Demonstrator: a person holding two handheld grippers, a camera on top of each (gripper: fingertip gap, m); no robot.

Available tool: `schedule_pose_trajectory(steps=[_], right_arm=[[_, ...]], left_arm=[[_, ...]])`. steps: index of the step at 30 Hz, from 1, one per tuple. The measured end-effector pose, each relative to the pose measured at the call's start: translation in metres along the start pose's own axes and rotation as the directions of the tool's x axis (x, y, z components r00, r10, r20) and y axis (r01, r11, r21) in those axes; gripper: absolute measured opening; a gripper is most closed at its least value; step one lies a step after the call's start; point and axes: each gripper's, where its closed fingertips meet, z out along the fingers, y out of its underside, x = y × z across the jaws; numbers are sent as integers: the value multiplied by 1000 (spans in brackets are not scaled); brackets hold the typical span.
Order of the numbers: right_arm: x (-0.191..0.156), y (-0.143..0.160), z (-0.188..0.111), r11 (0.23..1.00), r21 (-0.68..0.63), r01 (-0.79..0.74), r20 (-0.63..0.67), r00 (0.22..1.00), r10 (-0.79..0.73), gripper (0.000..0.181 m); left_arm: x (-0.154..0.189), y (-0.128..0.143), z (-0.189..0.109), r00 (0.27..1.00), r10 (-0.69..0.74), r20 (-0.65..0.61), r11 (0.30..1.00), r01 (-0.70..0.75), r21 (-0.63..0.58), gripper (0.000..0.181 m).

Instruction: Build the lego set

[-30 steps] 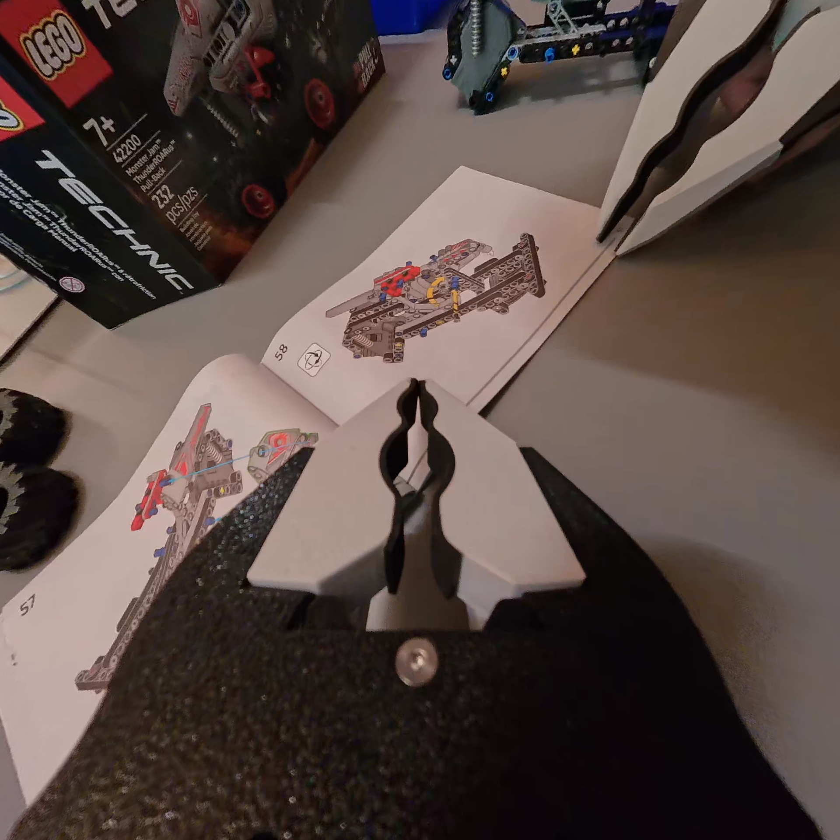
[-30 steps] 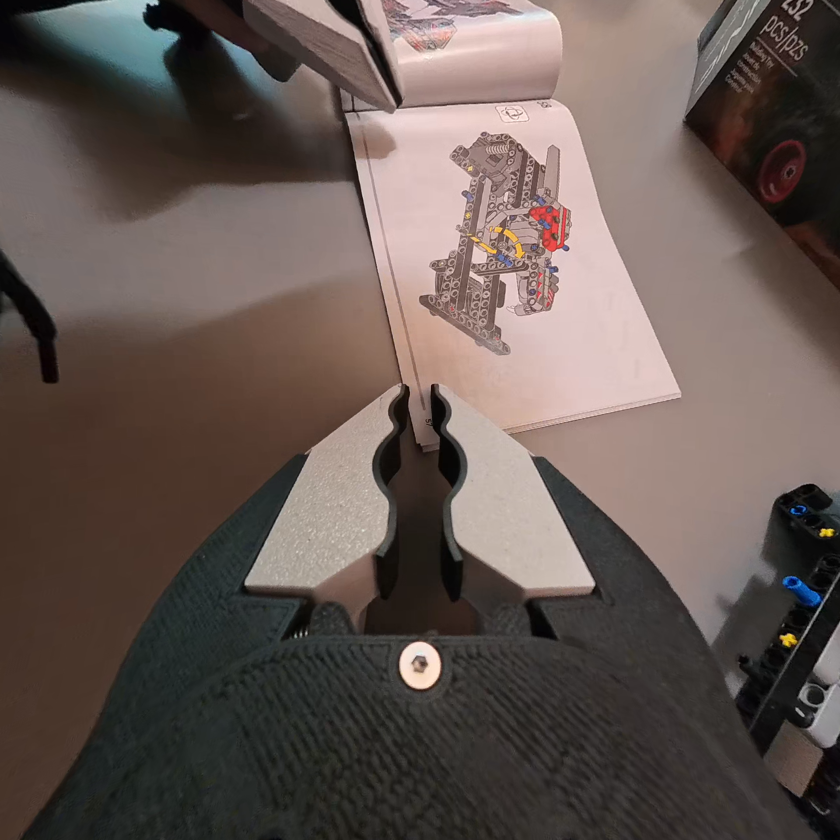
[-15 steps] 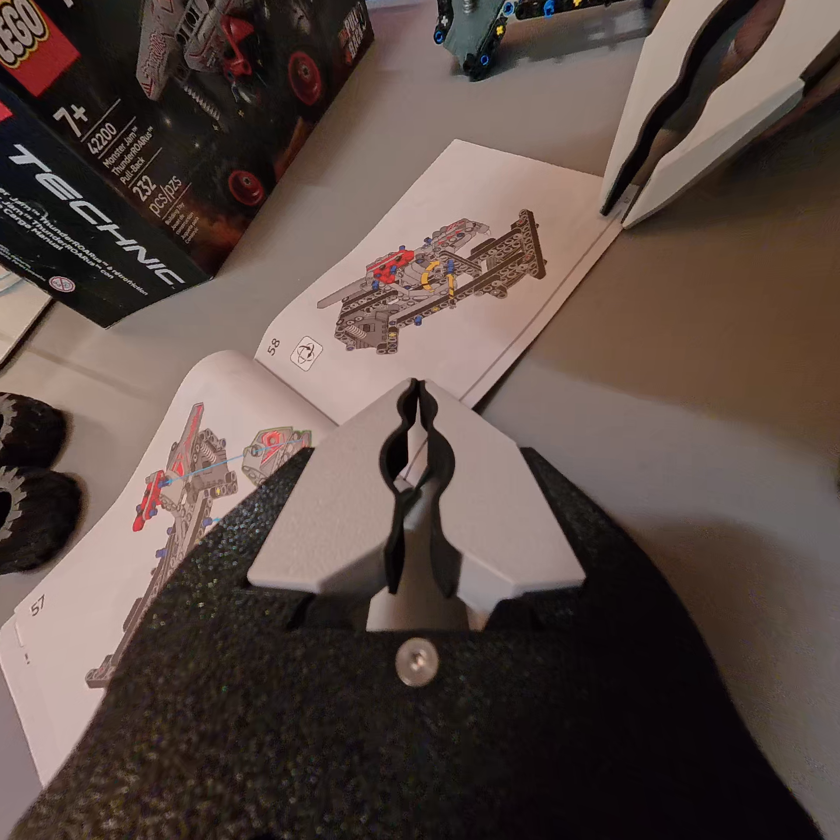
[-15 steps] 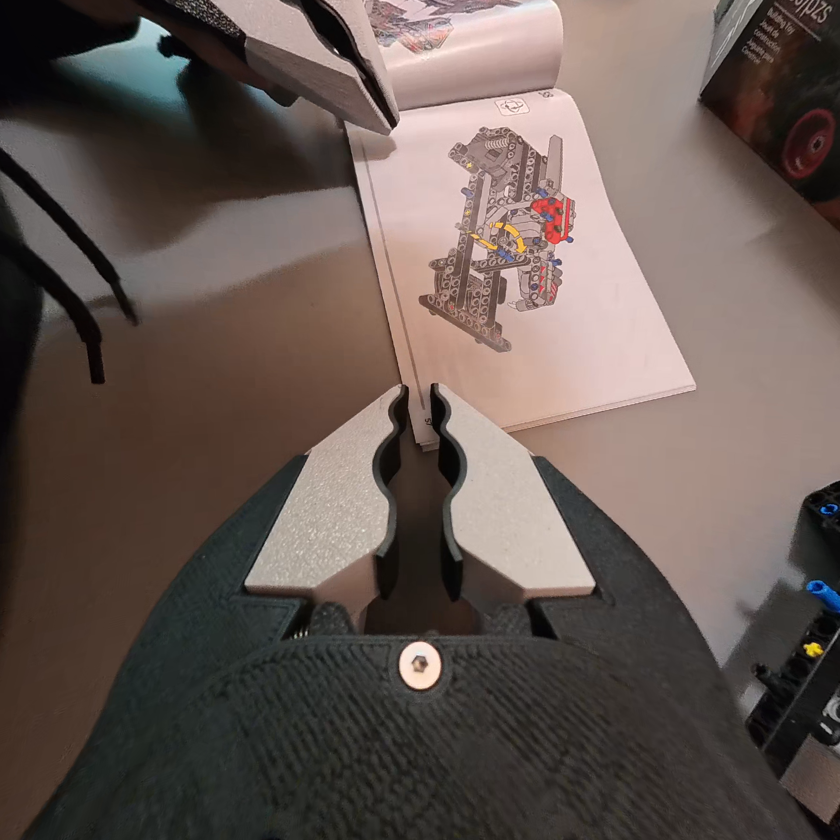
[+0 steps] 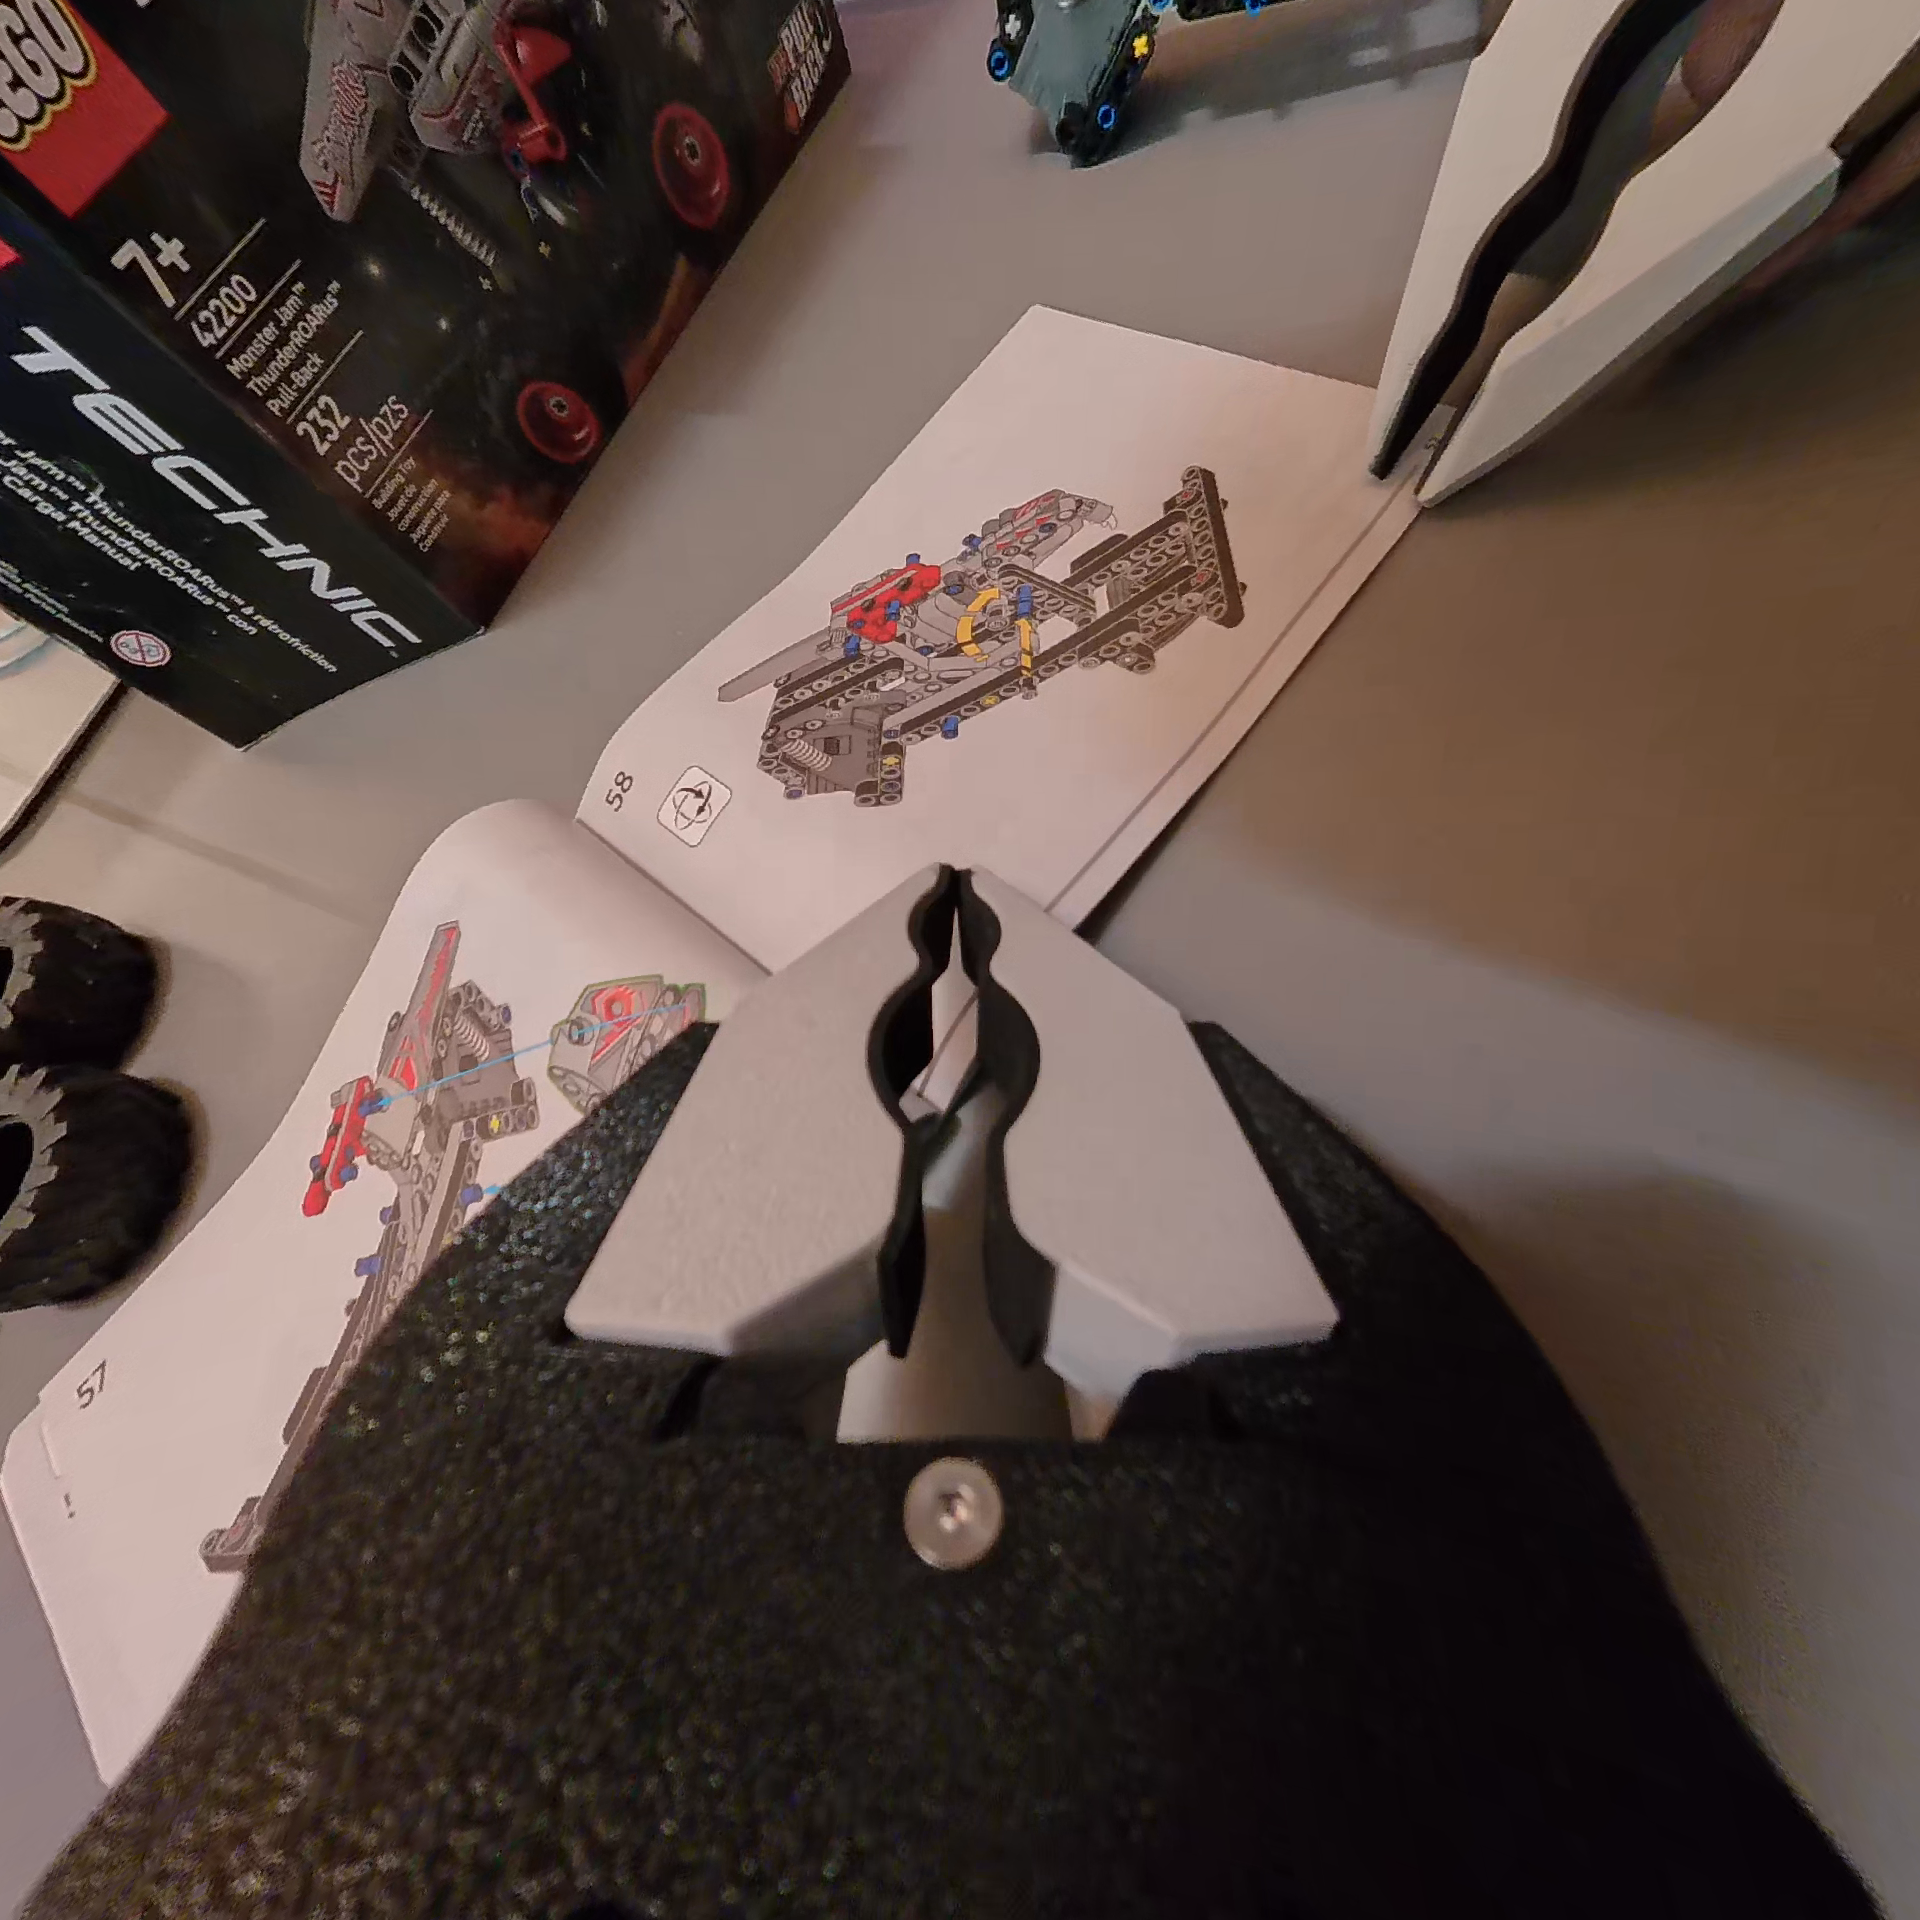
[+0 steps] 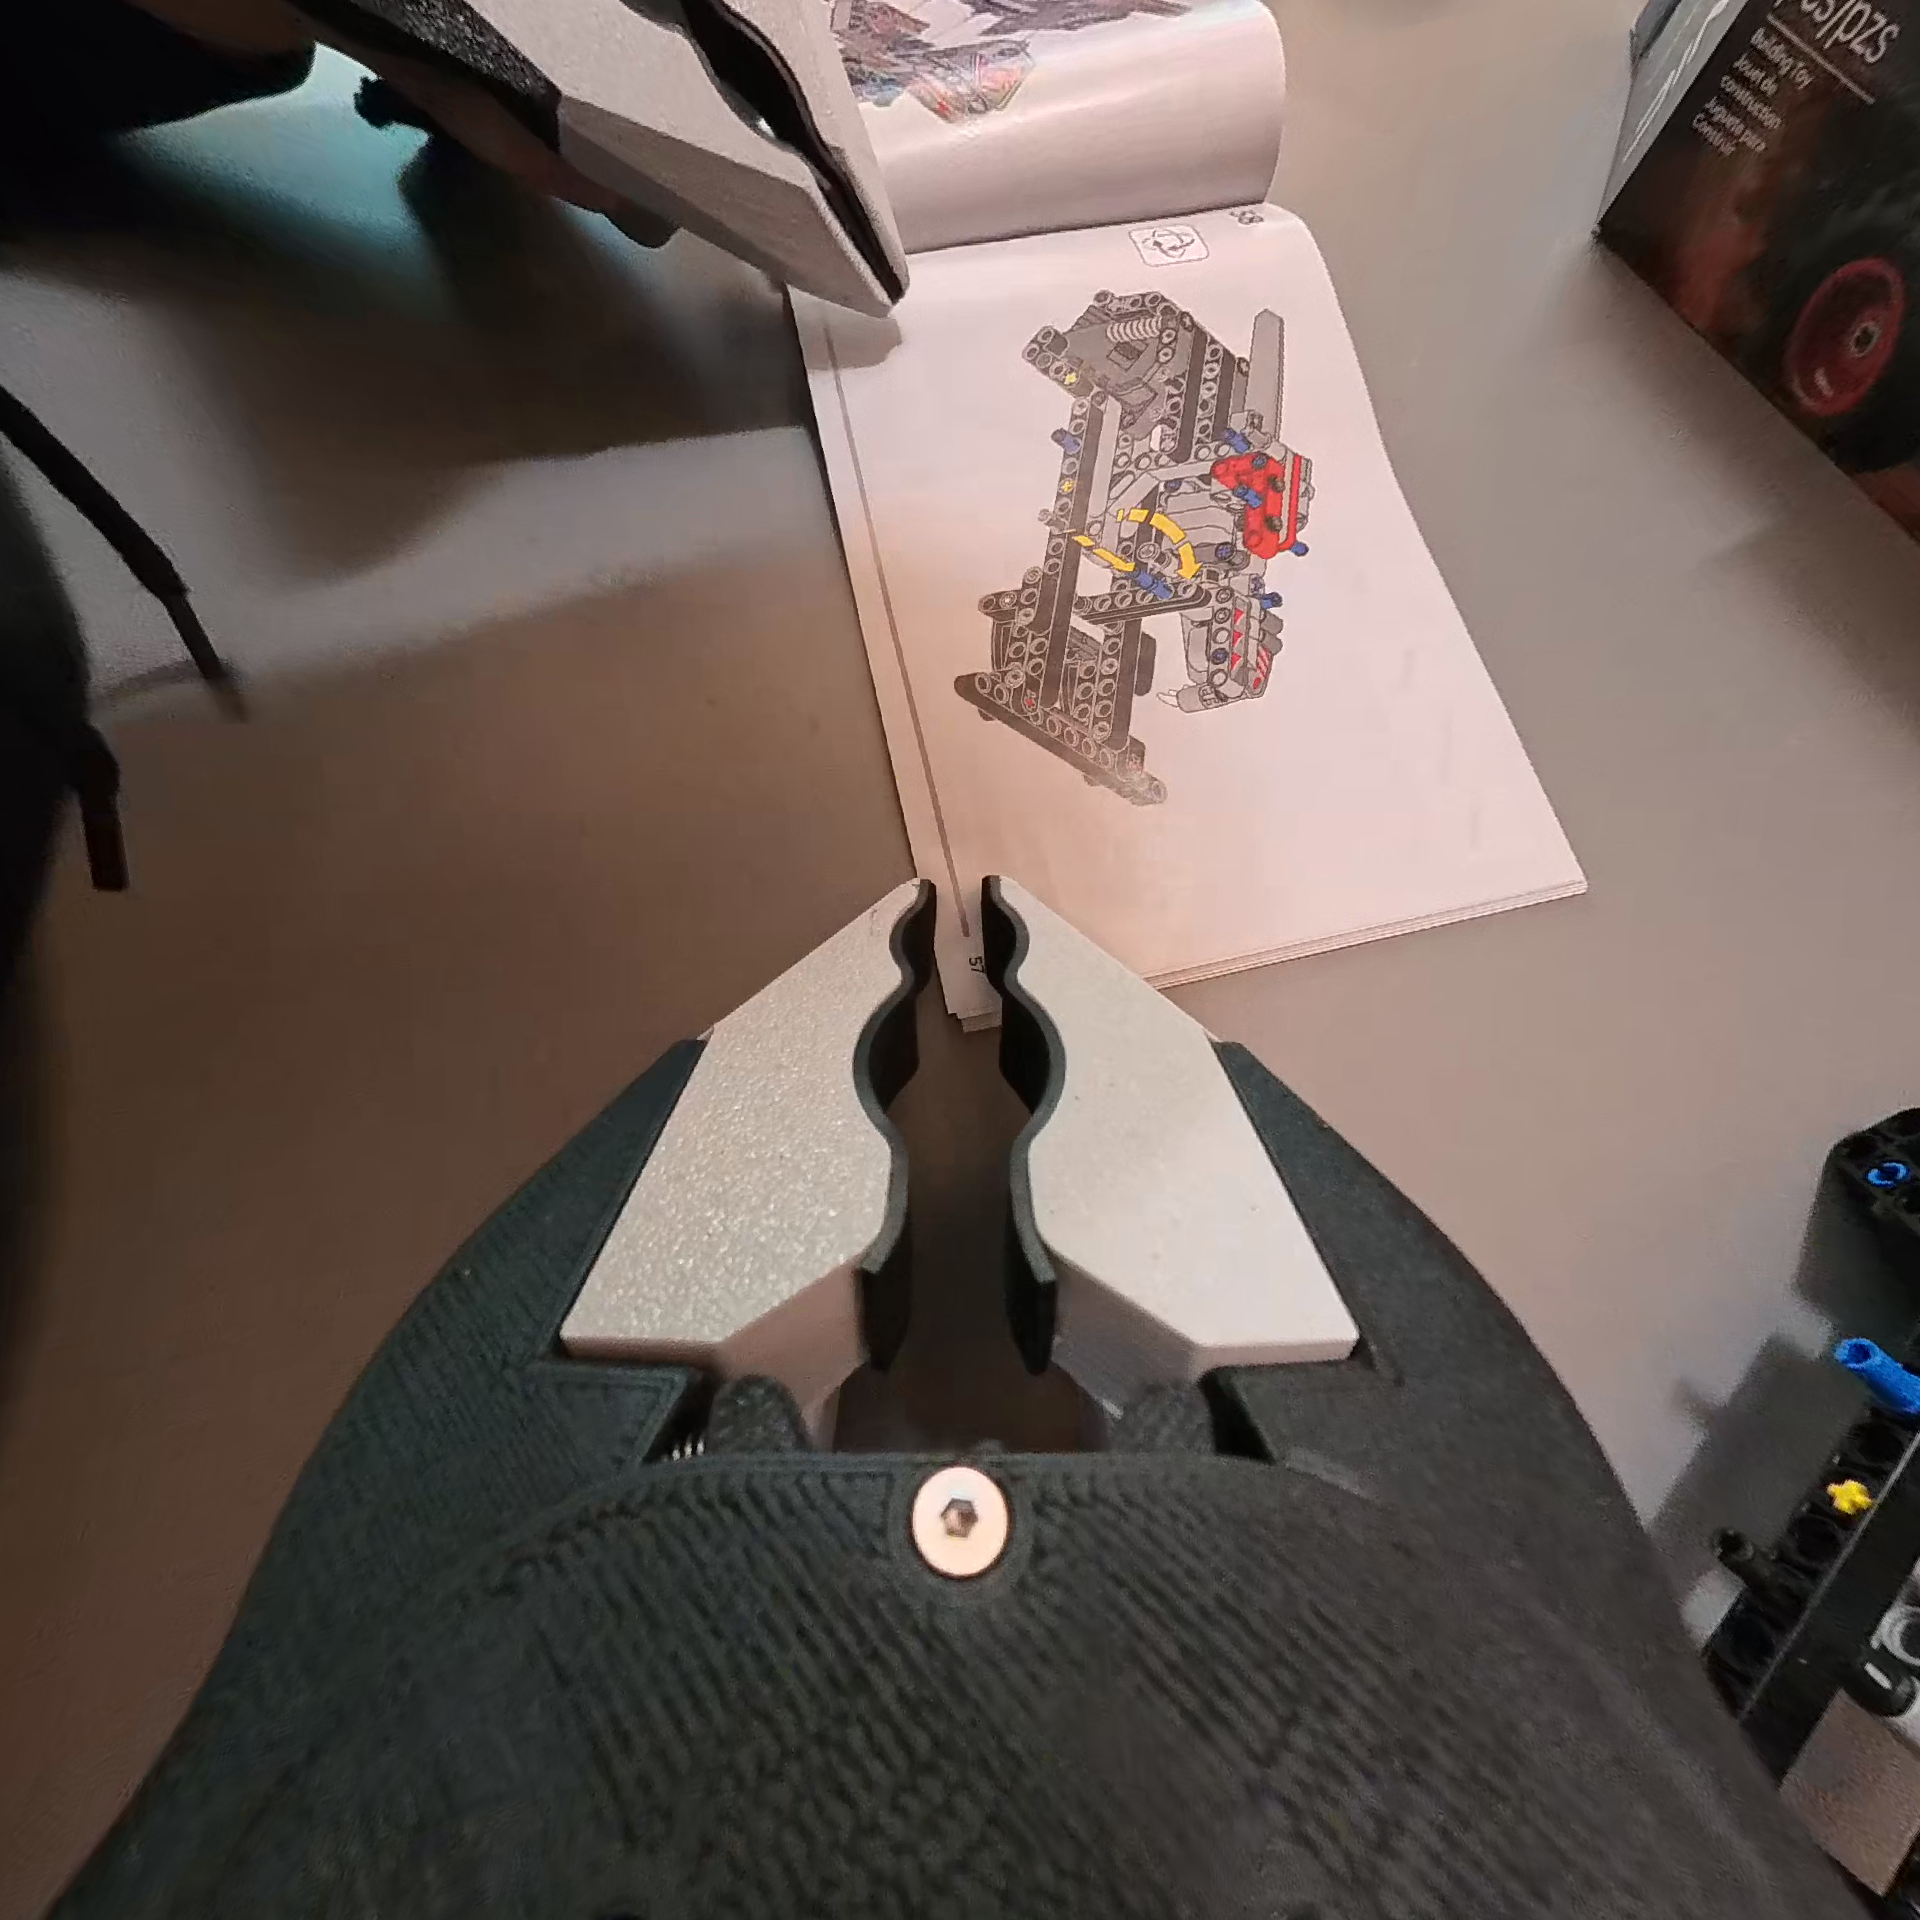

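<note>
Your left gripper (image 5: 954, 883) is clenched, its tips pressed together over the near corner of the right-hand page of the open instruction booklet (image 5: 1039, 436); whether a sheet is pinched between them cannot be told. Your right gripper (image 6: 956, 888) is released, with a narrow gap between its tips, and the opposite corner of that same page sits in the gap without being squeezed.

The booklet lies flat on the grey table (image 5: 1558, 831), open to two pages with coloured drawings of the model. From the left wrist view, the black product box (image 5: 260, 343) stands beyond the booklet on the left, and two black knobbly tyres (image 5: 62, 1091) rest at the left edge, just beside the left-hand page. The partly built lego model (image 5: 1081, 62), dark grey with blue pins, sits at the far edge of the table, well apart from both grippers. In the right wrist view its black beams with blue and yellow pins show at the right edge (image 6: 1860, 1507), close to your right gripper's body.
</note>
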Motion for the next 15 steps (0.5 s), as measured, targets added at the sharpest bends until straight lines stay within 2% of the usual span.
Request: schedule_pose_trajectory(steps=[15], right_arm=[[0,0,0,999,-4,51,-40,998,-51,8]], left_arm=[[2,-1,1,998,56,31,998,-56,-3,0]])
